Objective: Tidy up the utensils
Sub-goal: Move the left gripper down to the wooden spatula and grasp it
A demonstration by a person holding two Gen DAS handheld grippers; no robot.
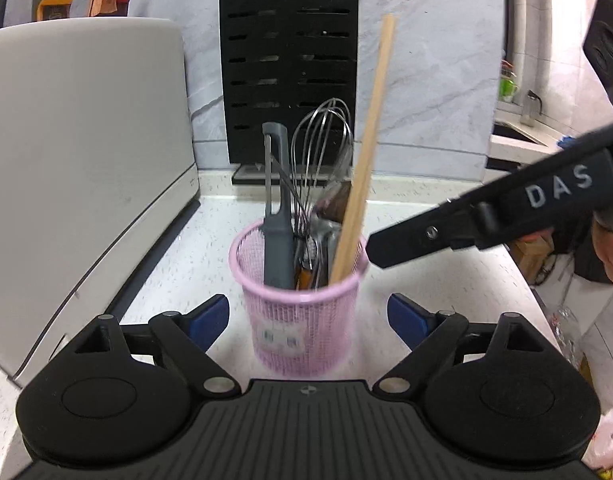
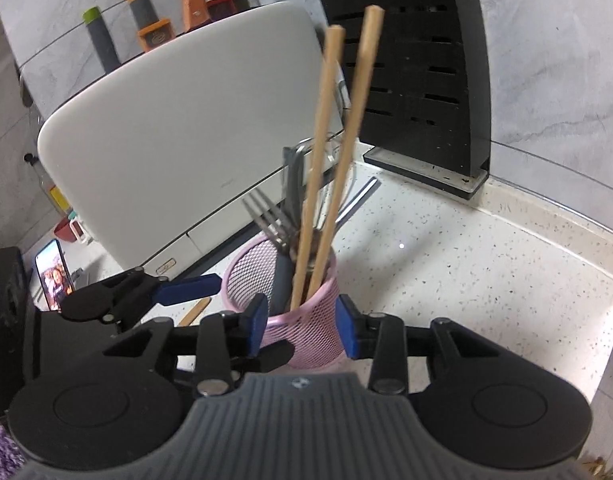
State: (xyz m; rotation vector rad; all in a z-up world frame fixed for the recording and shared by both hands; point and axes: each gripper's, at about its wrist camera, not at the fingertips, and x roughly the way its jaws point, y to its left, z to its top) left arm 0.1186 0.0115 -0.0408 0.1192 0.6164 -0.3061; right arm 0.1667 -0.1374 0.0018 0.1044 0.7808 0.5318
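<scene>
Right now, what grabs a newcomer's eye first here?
The pink mesh holder at center counter, crammed with a whisk, a fork and two tall chopsticks. Both open tongs, left and right, straddle it. Behind stands a black slotted knife block.

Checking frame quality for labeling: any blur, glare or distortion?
Left wrist: pink holder and chopsticks motion-smeared, fisheye bends the wall edges, bright washout far right. Right wrist: chopsticks slightly soft, countertop overexposed at its right edge, small specular dot.
</scene>
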